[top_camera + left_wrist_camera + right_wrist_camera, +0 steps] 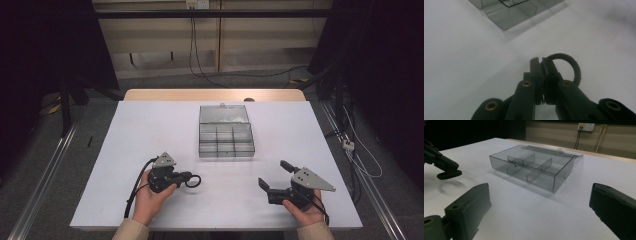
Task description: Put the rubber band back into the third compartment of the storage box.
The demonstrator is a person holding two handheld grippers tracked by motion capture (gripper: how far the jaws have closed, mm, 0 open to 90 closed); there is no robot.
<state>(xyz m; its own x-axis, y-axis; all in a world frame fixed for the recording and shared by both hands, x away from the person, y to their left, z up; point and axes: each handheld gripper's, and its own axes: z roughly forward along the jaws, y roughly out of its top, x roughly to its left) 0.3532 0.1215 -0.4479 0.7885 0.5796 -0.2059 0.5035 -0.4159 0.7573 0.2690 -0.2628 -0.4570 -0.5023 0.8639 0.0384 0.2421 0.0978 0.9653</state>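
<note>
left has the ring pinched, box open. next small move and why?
Probably carry the black ring forward toward the open divided box. The left gripper is shut on the ring's edge and sits short of the box, whose lid lies folded back with its compartments looking empty. The right gripper rests open at the side, out of the path.
</note>
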